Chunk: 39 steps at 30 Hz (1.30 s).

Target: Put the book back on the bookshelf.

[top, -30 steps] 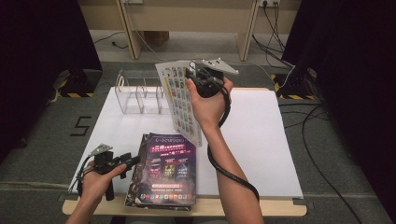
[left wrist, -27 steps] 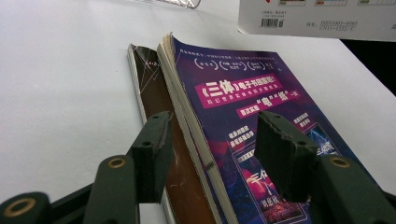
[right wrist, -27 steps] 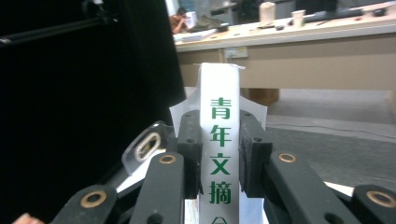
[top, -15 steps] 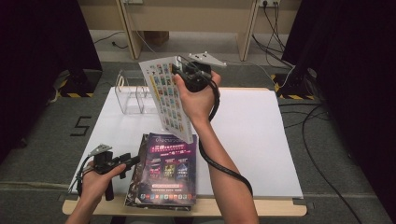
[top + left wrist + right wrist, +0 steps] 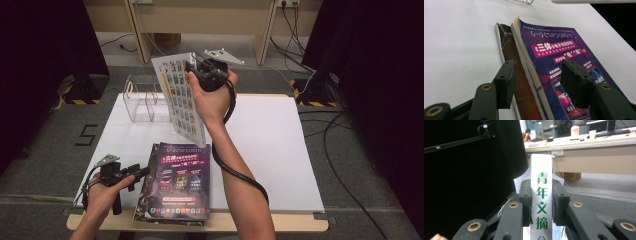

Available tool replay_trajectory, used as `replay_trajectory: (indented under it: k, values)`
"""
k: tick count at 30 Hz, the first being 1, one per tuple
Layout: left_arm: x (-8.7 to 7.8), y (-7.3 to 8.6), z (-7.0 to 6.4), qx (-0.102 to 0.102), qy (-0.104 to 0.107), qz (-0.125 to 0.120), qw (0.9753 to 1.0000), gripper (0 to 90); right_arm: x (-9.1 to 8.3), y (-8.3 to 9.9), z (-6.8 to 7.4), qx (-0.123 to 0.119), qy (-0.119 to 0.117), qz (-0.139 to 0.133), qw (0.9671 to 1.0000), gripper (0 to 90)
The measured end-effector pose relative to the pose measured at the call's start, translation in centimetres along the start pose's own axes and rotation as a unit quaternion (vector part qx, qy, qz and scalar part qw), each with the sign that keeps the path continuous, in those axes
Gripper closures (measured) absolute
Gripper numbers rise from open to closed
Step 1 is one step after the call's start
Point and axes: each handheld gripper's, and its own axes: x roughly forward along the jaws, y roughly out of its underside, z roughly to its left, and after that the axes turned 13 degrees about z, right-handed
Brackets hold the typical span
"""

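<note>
1. The right gripper (image 5: 197, 67) is held high over the far part of the counter (image 5: 280, 150), and a magazine (image 5: 182, 97) is pinched by its spine between the two jaws.
2. In the right gripper view the white spine of the magazine (image 5: 541, 202) is seen clamped tight between the black pads (image 5: 526, 195), with green characters printed down it.
3. The magazine is hung in the air, tilted, its cover of small coloured pictures turned towards the left side of the high view; its lower corner is seen just above the stack below.
4. A clear plastic rack (image 5: 145, 100) is stood on the far left of the counter, just behind the lifted magazine.
5. The left gripper (image 5: 137, 174) is kept low at the near left edge of the counter, with its jaws spread apart and nothing pinched.
6. In the left gripper view the left gripper (image 5: 536, 77) is pointed along the edge of a stack of magazines (image 5: 554, 65); one jaw is seen over the brown lower cover, the other over the purple top cover.
7. The stack of magazines (image 5: 177, 182) is laid flat at the near edge of the counter, purple cover up, just beside the left gripper's tips.
8. Whether the stack is touched by the spread jaws cannot be told.
</note>
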Motion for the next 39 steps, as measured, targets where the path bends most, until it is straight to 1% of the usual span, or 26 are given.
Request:
replay_trajectory:
  k: [8, 9, 10, 11, 14, 15, 16, 20, 21, 26, 30, 35, 37, 39]
  values:
    - [0.0, 0.0, 0.0, 0.0, 0.0, -0.001, 1.0, 45.2, 0.6, -0.4, -0.1, 0.004, 0.001, -0.003, 1.0, 74.2]
    - [-0.1, 0.0, 0.1, 0.0, -0.001, -0.001, 1.0, 45.2, 0.7, -0.5, -0.1, 0.004, 0.001, -0.003, 1.0, 74.2]
    - [-0.1, 0.0, 0.1, 0.0, -0.002, 0.0, 1.0, 45.2, 0.9, -0.5, -0.1, 0.009, 0.0, -0.002, 1.0, 74.3]
    - [-0.1, 0.0, 0.1, 0.0, -0.003, -0.001, 1.0, 45.2, 1.3, -0.5, -0.2, 0.006, 0.003, -0.002, 1.0, 74.2]
    - [0.0, 0.0, 0.0, 0.001, -0.003, -0.001, 1.0, 45.3, 1.6, -0.5, -0.3, 0.006, 0.004, 0.0, 1.0, 74.2]
    - [0.1, 0.0, 0.0, 0.0, -0.002, 0.0, 1.0, 45.3, 2.1, -0.5, -0.4, 0.005, 0.007, 0.001, 1.0, 74.2]
    - [0.2, 0.0, -0.1, 0.003, -0.002, 0.002, 1.0, 45.3, 2.3, -0.5, -0.3, 0.006, 0.005, 0.002, 1.0, 74.3]
    - [0.3, 0.1, -0.1, 0.002, -0.002, 0.004, 1.0, 45.3, 2.8, -0.6, -0.2, 0.005, 0.007, 0.005, 1.0, 74.2]
    - [0.2, 0.1, 0.0, 0.001, -0.002, 0.003, 1.0, 45.2, 3.1, -0.7, -0.2, 0.001, 0.01, 0.005, 0.9999, 74.2]
    - [0.2, 0.1, 0.1, -0.001, -0.002, 0.004, 1.0, 45.2, 3.8, -0.9, -0.3, 0.004, 0.011, 0.002, 0.9999, 74.2]
    - [0.3, 0.2, 0.2, -0.002, -0.002, 0.007, 1.0, 45.2, 4.4, -1.0, -0.5, 0.006, 0.014, 0.006, 0.9999, 74.3]
    - [0.4, 0.2, 0.0, 0.0, 0.001, 0.006, 1.0, 45.2, 4.9, -1.1, -0.8, 0.009, 0.017, 0.006, 0.9998, 74.3]
    - [0.4, 0.2, 0.1, -0.001, 0.001, 0.007, 1.0, 45.2, 5.2, -1.0, -1.0, 0.011, 0.022, 0.003, 0.9997, 74.2]
    - [0.4, 0.2, 0.1, -0.002, 0.0, 0.007, 1.0, 45.2, 5.5, -0.9, -1.1, 0.004, 0.033, 0.003, 0.9994, 74.2]
